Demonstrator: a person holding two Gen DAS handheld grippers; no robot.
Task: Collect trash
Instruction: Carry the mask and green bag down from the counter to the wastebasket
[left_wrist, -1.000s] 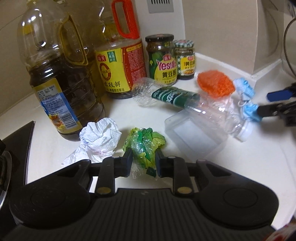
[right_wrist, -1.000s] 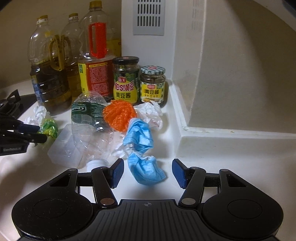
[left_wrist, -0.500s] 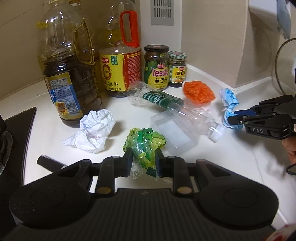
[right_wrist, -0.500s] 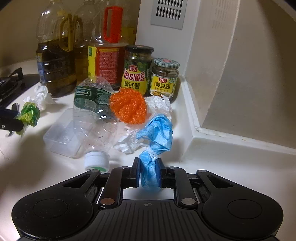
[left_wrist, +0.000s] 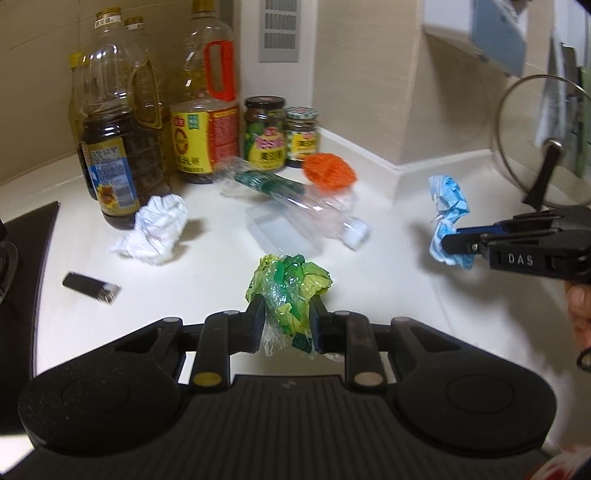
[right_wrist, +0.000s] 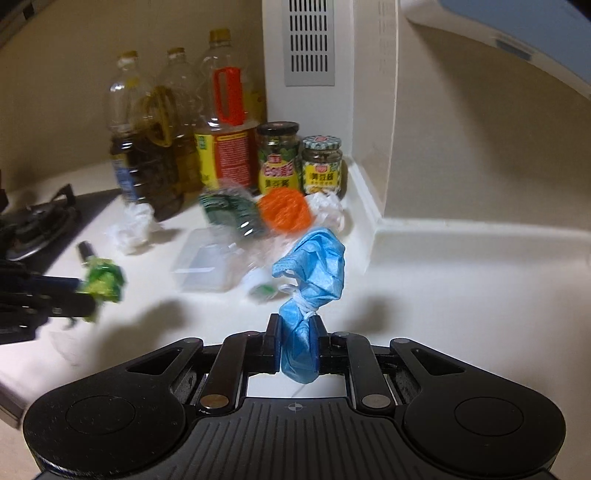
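Both grippers are loaded up, held above the white counter (left_wrist: 388, 254). The left gripper (left_wrist: 286, 325) is clamped on a crumpled green wrapper (left_wrist: 290, 291), and the right gripper (right_wrist: 297, 349) pinches a bunched blue face mask (right_wrist: 314, 273) — looks like a mask, anyway. Crumpled tissue (left_wrist: 157, 229), a plastic bottle (left_wrist: 291, 197) and an orange scrubber (left_wrist: 328, 171) lie on the counter.
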